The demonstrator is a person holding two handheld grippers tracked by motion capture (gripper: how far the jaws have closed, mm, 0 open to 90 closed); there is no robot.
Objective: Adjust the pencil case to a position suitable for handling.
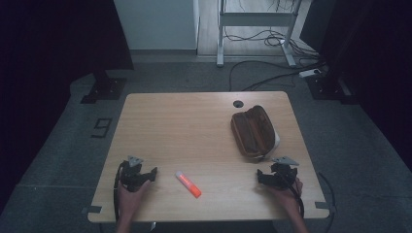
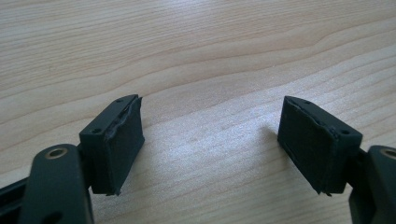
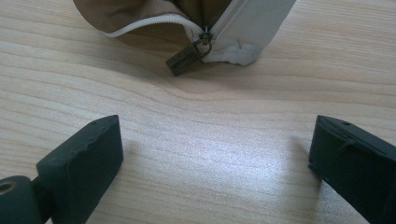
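Wood-grain table point(image 1: 194, 126) runs across the high view, with a brown pouch point(image 1: 252, 133) lying open toward its far right and an orange marker point(image 1: 188, 185) lying flat near the front edge, between the two hands. The left hand-held gripper point(image 1: 154, 171) rests at the front left, held by the left hand point(image 1: 130, 194), its tips pointing toward the marker but apart from it. The right hand-held gripper point(image 1: 259, 175) rests at the front right in the right hand point(image 1: 286, 191), just in front of the near end of the pouch and not touching it. From this height the marker's lettering is too small to read, and its white end seems to be a cap, though that is hard to tell. In the left gripper view, the left hand-held gripper point(image 2: 210, 140) is released: its jaws stand wide apart over bare table point(image 2: 196, 56), with nothing between them. In the right gripper view, the right hand-held gripper point(image 3: 215, 154) is likewise released, jaws spread with bare table point(image 3: 205, 135) in the gap. Beyond them lies the near end of the pouch point(image 3: 140, 11), its white zip point(image 3: 149, 23) parted, and a small metal pull point(image 3: 189, 57) rests on the wood, near the jaws but clear of them.
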